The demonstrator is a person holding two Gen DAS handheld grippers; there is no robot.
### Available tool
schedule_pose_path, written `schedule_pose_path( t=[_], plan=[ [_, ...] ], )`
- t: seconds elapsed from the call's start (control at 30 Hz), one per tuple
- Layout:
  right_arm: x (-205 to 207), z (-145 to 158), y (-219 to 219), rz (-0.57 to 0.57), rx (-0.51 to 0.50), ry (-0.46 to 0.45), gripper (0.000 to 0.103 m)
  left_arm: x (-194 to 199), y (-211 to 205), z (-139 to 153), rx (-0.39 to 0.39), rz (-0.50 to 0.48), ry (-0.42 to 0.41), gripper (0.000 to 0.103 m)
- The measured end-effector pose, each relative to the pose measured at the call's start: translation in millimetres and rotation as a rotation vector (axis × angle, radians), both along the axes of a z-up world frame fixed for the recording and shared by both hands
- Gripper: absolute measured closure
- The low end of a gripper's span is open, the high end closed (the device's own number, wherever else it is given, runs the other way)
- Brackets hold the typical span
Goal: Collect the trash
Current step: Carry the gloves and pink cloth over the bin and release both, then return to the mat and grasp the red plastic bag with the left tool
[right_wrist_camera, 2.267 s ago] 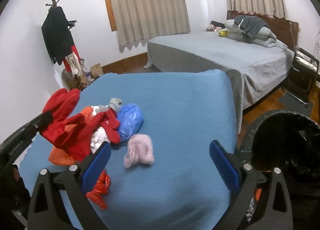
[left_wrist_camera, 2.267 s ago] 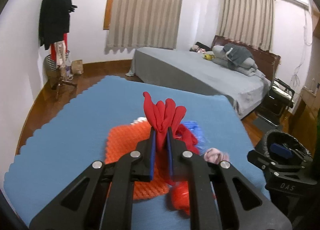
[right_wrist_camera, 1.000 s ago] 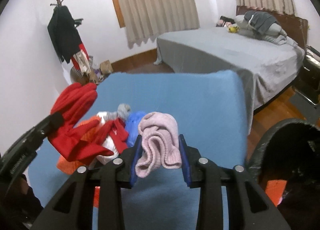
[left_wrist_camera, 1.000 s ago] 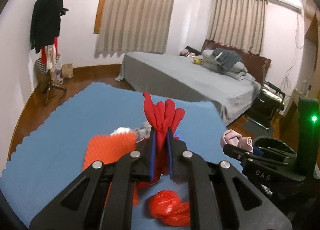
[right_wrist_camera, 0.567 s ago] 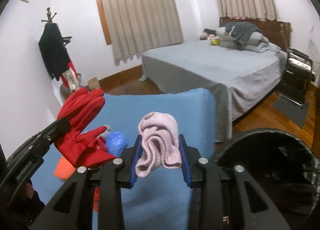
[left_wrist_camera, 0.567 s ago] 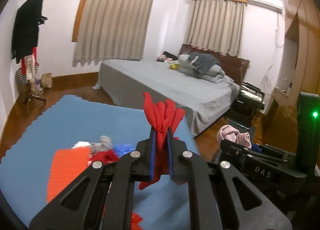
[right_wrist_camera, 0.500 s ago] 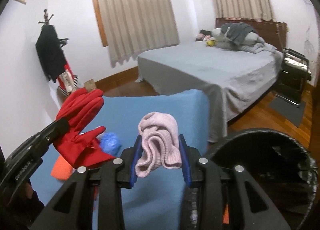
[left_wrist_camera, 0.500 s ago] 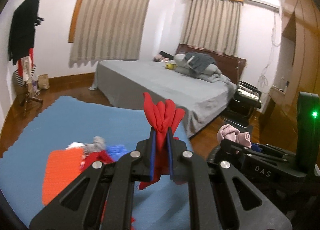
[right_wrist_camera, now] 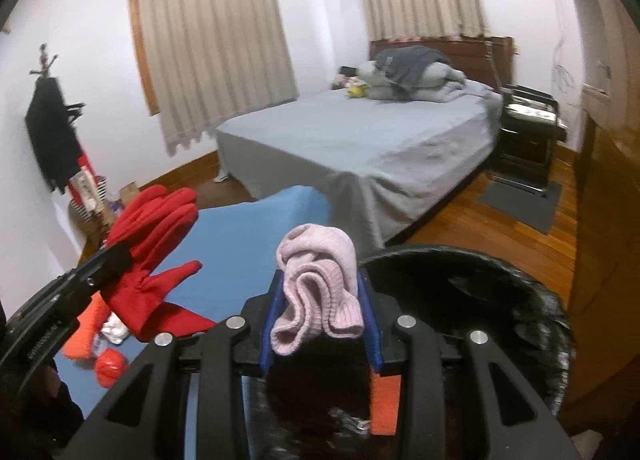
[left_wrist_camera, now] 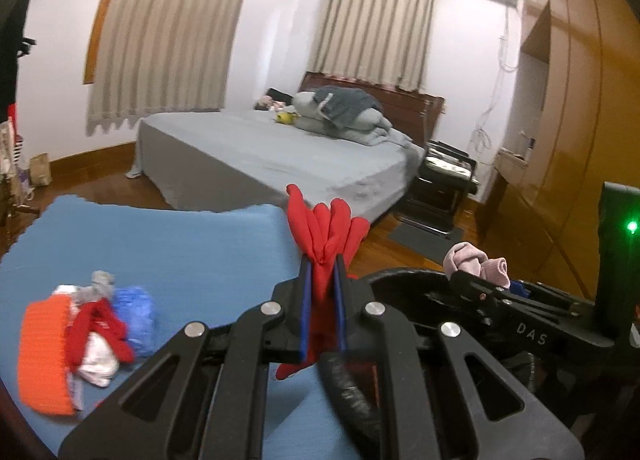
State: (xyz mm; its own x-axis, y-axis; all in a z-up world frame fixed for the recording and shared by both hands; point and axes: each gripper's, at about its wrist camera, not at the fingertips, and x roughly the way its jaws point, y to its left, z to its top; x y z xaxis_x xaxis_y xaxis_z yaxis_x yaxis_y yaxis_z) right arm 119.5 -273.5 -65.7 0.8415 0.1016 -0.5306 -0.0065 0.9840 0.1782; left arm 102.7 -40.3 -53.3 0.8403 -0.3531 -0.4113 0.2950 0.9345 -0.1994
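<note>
My left gripper (left_wrist_camera: 320,272) is shut on a red glove (left_wrist_camera: 326,232), whose fingers stick up past the blue pads. The same red glove (right_wrist_camera: 156,256) hangs at the left of the right wrist view. My right gripper (right_wrist_camera: 320,296) is shut on a crumpled pink knit cloth (right_wrist_camera: 318,276), also seen as the pink cloth (left_wrist_camera: 474,262) at the right of the left wrist view. A black-lined trash bin (right_wrist_camera: 472,300) sits directly under and ahead of the right gripper; its rim (left_wrist_camera: 400,276) lies just beyond the left gripper. More litter (left_wrist_camera: 92,324) lies on the blue mat (left_wrist_camera: 180,244).
The litter pile holds an orange ribbed piece (left_wrist_camera: 40,352), a blue bag (left_wrist_camera: 138,312), red and white scraps. A small red ball (right_wrist_camera: 110,366) lies on the mat. A grey bed (left_wrist_camera: 272,156) stands behind, a black chair (left_wrist_camera: 446,180) right of it, wooden wardrobe (left_wrist_camera: 580,120) far right.
Both grippers have swung to the right, away from the litter pile and over the bin, each keeping its cloth. The pile has slid to the left edge of view.
</note>
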Motion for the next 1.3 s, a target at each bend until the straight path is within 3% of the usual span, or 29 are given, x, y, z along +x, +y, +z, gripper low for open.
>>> schedule_pose_path(
  t=[0.3, 0.67, 0.77, 0.87, 1.13, 1.2, 1.3],
  plan=[
    [-12, -9, -61, -0.132, -0.007, 0.008, 0.068, 7, -64, -6, -0.027, -0.135, 0.002, 0.093],
    [-14, -44, -100, -0.215, 0.014, 0.075, 0.063, 23, -114, -45, -0.003, -0.246, 0.104, 0.087],
    [-14, -48, -103, -0.224, 0.016, 0.081, 0.056, 29, -116, -52, 0.006, -0.237, 0.120, 0.075],
    [-15, -48, -101, -0.224, 0.014, 0.078, 0.048, 30, -108, -54, 0.012, -0.217, 0.122, 0.070],
    [-15, -39, -79, -0.212, -0.007, 0.041, 0.008, 25, -66, -48, 0.034, -0.112, 0.099, 0.041],
    [-13, -36, -69, -0.194, 0.002, 0.030, 0.006, 22, -48, -46, 0.043, -0.067, 0.091, 0.033],
    [-10, -36, -45, -0.140, -0.005, 0.030, 0.006, 16, -23, -45, 0.065, -0.020, 0.088, 0.029]
  ],
)
